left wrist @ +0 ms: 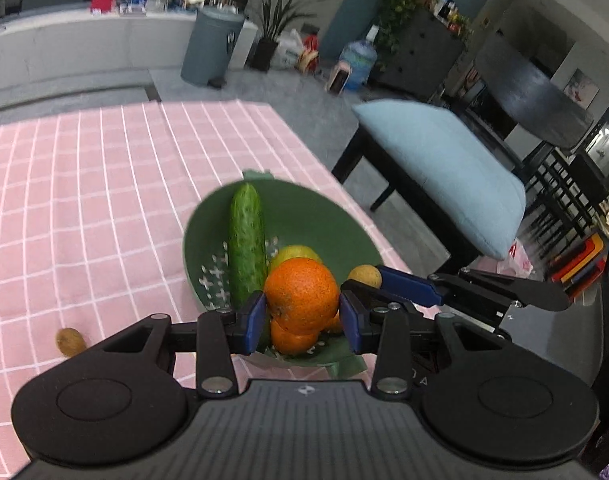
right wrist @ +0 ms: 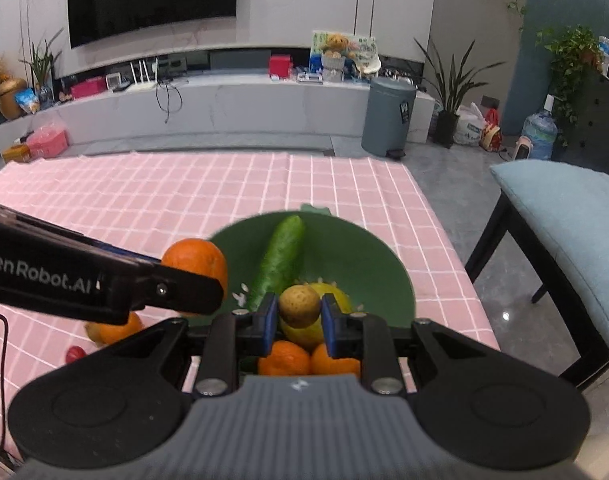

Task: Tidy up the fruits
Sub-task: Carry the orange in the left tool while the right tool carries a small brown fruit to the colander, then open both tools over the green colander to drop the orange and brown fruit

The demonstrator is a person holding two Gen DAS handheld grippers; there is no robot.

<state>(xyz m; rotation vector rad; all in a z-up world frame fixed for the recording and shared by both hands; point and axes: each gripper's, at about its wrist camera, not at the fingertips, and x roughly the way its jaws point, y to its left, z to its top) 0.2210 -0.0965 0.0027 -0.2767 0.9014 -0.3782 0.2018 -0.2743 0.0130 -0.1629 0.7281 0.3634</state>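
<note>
A green bowl (left wrist: 304, 208) (right wrist: 368, 256) sits on the pink checked tablecloth near the table's right edge. It holds a cucumber (left wrist: 246, 246) (right wrist: 280, 260), a yellow fruit (left wrist: 294, 254) (right wrist: 336, 298) and small oranges (right wrist: 284, 358). My left gripper (left wrist: 302, 316) is shut on a large orange (left wrist: 302, 294) (right wrist: 196, 260) above the bowl's near rim. My right gripper (right wrist: 298, 320) is shut on a small brown kiwi (right wrist: 299, 306) (left wrist: 366, 276) over the bowl.
A brown kiwi (left wrist: 69, 341) lies on the cloth left of the bowl. Another orange (right wrist: 118, 328) and a small red fruit (right wrist: 75, 354) lie on the cloth at the left. A blue-cushioned bench (left wrist: 444, 168) stands beyond the table's right edge.
</note>
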